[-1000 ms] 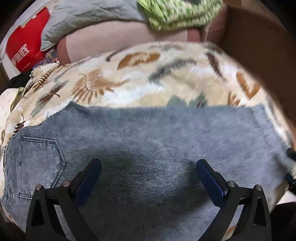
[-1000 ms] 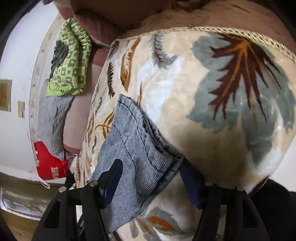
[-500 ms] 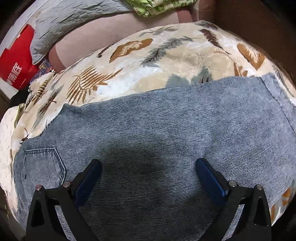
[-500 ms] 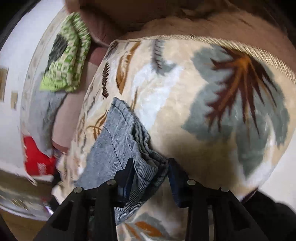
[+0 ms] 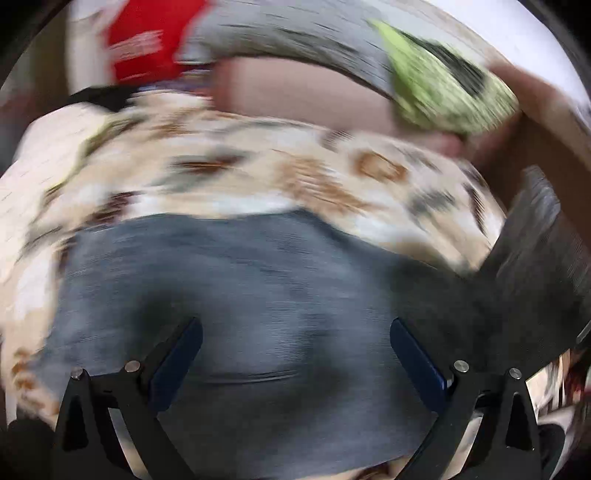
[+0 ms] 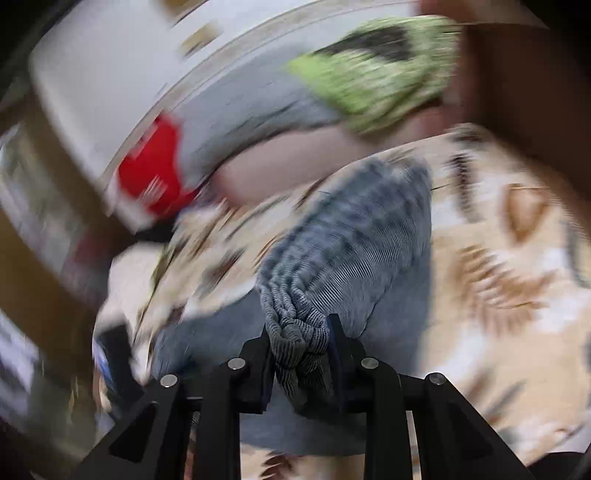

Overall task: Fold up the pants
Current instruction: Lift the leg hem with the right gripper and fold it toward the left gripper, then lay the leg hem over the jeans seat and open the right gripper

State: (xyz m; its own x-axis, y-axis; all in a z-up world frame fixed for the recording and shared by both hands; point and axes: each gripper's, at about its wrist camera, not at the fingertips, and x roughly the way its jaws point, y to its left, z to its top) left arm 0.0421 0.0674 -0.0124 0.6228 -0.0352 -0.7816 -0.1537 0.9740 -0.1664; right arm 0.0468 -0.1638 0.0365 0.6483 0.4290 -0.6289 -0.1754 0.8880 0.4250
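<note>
The blue-grey denim pants [image 5: 258, 288] lie across a leaf-patterned blanket [image 5: 229, 173]; the left wrist view is blurred by motion. My left gripper [image 5: 295, 354] hovers over the pants, open wide, with nothing between its fingers. In the right wrist view my right gripper [image 6: 300, 343] is closing on a bunched end of the pants [image 6: 354, 240], and its pads press the gathered cloth. That end is lifted off the blanket and hangs forward from the jaws. At the right edge of the left wrist view a raised dark part of the pants [image 5: 532, 236] shows.
Behind the blanket lie a pinkish cushion [image 5: 295, 92], a grey quilted cloth [image 5: 280, 33], a green patterned cloth [image 5: 443, 88] and a red bag [image 5: 144, 40]. A brown panel [image 6: 517, 74] stands at the right, a white wall [image 6: 99, 81] at the back.
My right gripper shut on the pants' end, rolled, and lifted it off the blanket. My left gripper stayed open and swung sideways over the pants; both views are now blurred.
</note>
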